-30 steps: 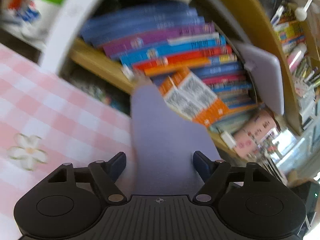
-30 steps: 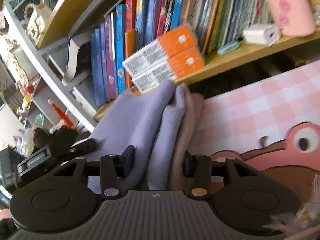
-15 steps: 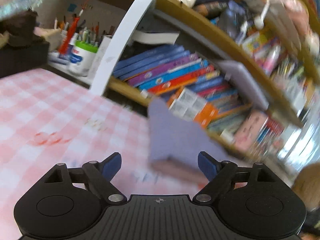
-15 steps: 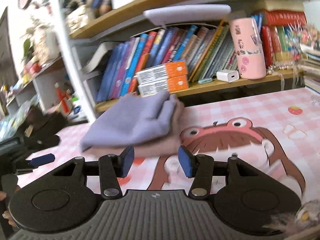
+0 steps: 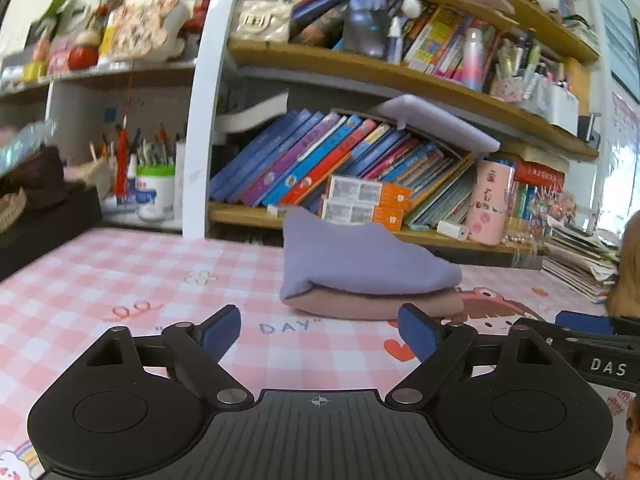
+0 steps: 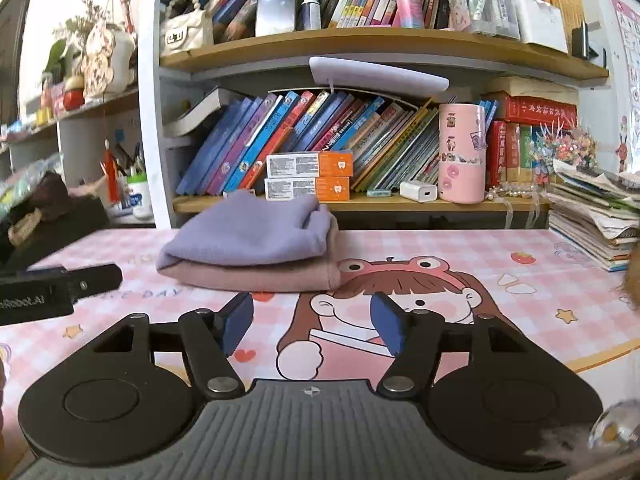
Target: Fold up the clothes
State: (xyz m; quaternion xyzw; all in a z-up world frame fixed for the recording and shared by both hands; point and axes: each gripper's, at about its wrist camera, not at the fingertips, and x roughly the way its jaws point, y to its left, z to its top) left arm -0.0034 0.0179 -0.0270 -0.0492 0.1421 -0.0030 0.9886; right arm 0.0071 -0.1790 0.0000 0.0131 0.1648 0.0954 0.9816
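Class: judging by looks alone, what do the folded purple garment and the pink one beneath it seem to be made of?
Folded purple garment: probably fleece or brushed knit; matte, fuzzy surface, soft rounded fold edges.
Pink garment underneath: seemingly similar thick, matte, soft fabric; exact fibre cannot be told.

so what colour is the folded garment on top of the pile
Lilac purple folded garment, lying on a dusty pink one; clearest in the right wrist view.

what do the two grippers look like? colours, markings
Left gripper: black linkage arms, silver pivot pins, blue finger pads, ribbed dark base with a small crosshair mark. Right gripper: the same build, base greyer; from the left view its side reads "DAS". No cables, hands or sleeves show.
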